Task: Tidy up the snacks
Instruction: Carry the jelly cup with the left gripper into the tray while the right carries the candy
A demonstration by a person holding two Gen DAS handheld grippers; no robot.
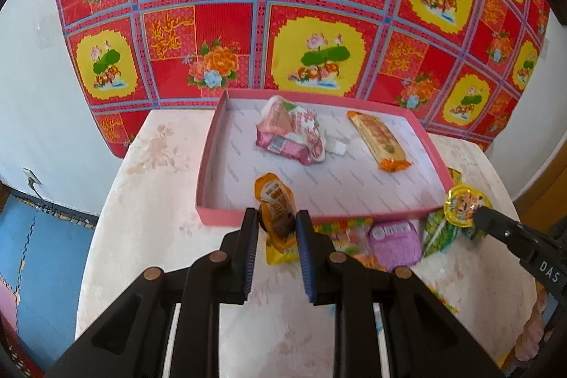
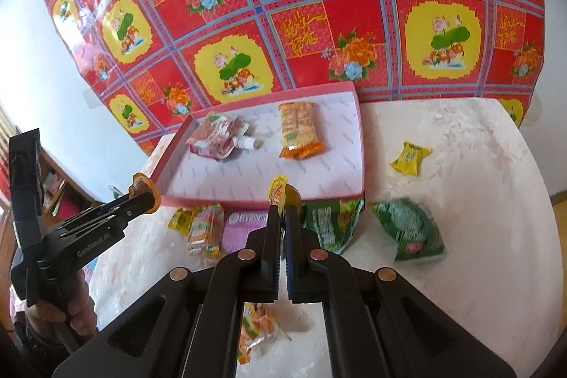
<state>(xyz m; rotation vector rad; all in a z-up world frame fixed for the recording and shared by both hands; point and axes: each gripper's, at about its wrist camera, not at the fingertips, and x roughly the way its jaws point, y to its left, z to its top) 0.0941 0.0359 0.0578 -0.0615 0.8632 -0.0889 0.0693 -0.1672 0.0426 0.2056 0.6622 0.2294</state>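
We hold a snack in each gripper, both raised just in front of the pink tray [image 1: 216,216]. The left gripper [image 1: 275,225] is clamped on an orange pouch [image 1: 274,201] with a dark filling; the pouch stands upright between the blue pads, its top over the tray's near wall. In the right wrist view the same pouch [image 2: 143,188] sticks out past the left gripper's [image 2: 149,201] tips beside the tray's [image 2: 358,130] left corner. The right gripper [image 2: 281,218] is pressed together on a lollipop [image 2: 280,192] in a yellow wrapper, gripped edge-on; the left wrist view shows its round yellow face [image 1: 466,204] at the right gripper's [image 1: 478,216] tip, near the tray's right corner.

Inside the tray lie a pink-and-white packet [image 1: 292,133] and a long orange bar [image 1: 381,140], apart from each other.

On the bench [image 2: 478,271] in front of the tray sit a purple packet [image 1: 393,241] and a small orange-and-yellow packet [image 2: 203,229]. To the right lie two green bags [image 2: 411,229], and a yellow candy [image 2: 411,158] farther back, well apart from the tray. A hand [image 2: 71,310] grips the left gripper's handle. A red patterned cloth [image 1: 319,6] hangs behind the bench.
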